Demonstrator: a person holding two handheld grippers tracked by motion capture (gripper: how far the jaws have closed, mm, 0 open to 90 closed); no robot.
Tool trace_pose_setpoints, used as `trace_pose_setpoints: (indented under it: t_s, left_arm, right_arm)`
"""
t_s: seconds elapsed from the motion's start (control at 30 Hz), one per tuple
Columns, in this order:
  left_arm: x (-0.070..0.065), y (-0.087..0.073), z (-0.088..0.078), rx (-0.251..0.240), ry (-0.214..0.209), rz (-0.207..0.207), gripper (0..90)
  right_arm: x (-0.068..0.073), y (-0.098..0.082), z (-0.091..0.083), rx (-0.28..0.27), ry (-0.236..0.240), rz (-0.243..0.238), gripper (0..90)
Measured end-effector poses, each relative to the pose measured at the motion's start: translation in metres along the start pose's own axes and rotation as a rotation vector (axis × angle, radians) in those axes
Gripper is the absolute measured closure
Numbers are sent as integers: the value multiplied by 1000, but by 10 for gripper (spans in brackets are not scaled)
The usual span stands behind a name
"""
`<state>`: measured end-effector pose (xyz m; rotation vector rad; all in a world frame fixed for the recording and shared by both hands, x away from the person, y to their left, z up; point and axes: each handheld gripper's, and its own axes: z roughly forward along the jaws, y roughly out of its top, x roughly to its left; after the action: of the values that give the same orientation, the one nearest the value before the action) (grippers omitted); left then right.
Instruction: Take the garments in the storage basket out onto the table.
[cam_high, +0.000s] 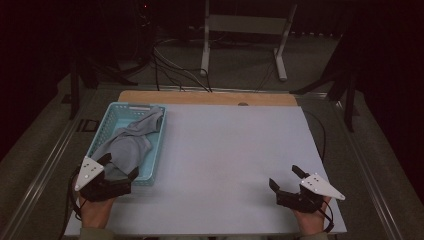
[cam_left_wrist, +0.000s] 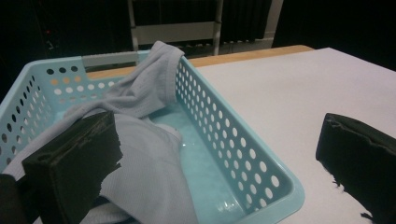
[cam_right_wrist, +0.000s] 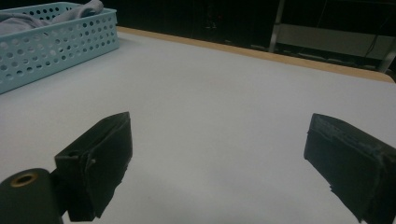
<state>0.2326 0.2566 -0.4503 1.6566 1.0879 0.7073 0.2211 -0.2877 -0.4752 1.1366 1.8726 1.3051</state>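
The left tongs (cam_high: 119, 166) hung spread at the near end of the light blue basket (cam_high: 156, 150), one jaw over the grey garment (cam_high: 127, 145) inside it. The right tongs (cam_high: 287, 178) were spread above bare surface (cam_high: 225, 160). Grabbing a loose fold could drag the light basket along.

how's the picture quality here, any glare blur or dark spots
High view: dim overall, the room behind nearly black, the table evenly lit with no hard shadows. Left gripper view: the grey cloth and basket are fairly sharp, with a wet-looking glare on the basket floor; the near jaws are soft. Right gripper view: jaws slightly blurred, background dark, table top washed pale.
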Motion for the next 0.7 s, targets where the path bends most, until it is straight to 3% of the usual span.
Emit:
trace_pose_setpoints:
  t_s: [0.47,0.7]
  left_arm:
    - [-3,6,-5,-9,18,-17,0]
    - [-2,20,-6,2,2,10,1]
  right_arm:
    - [-1,0,-1,-10,-3,9,79]
    - [-2,-1,-2,-15,-4,12,79]
